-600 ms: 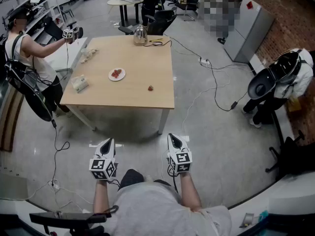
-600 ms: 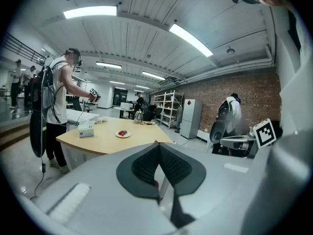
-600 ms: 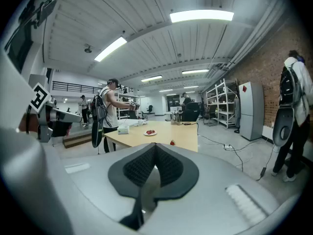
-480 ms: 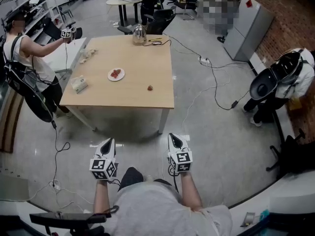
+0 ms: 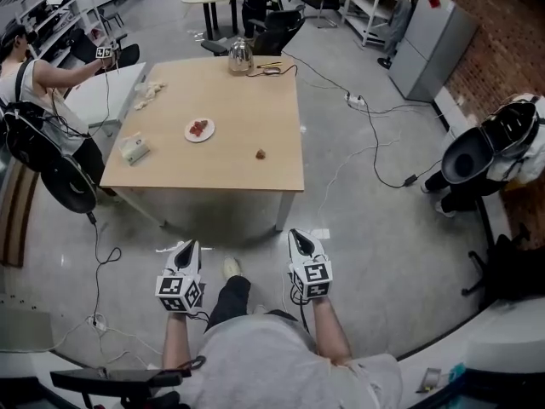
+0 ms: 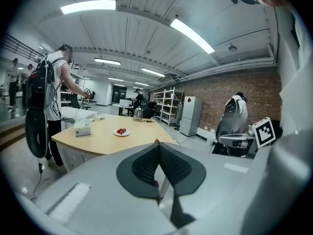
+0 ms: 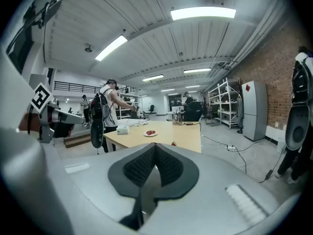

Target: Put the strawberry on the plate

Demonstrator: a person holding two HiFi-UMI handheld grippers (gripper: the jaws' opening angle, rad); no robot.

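A lone strawberry (image 5: pixel 261 153) lies on the wooden table (image 5: pixel 281 173) near its right front corner. A white plate (image 5: pixel 201 129) holding red fruit sits left of it, toward the table's middle. My left gripper (image 5: pixel 184 252) and right gripper (image 5: pixel 300 240) hover over the floor, well short of the table, both shut and empty. In the right gripper view the strawberry (image 7: pixel 173 144) and plate (image 7: pixel 150 133) show beyond the closed right gripper (image 7: pixel 154 147). In the left gripper view the plate (image 6: pixel 121 131) lies beyond the closed left gripper (image 6: pixel 158 145).
A metal kettle (image 5: pixel 241 56) stands at the table's far edge, a tissue box (image 5: pixel 134 149) at its left side. A person (image 5: pixel 34 83) with gear stands left of the table. Cables (image 5: pixel 370 143) trail on the floor to the right, near a grey cabinet (image 5: pixel 434 41).
A shoe has stepped forward on the floor between my grippers. The person at the left has shifted toward the picture's edge. Both grippers stay shut in the same place.
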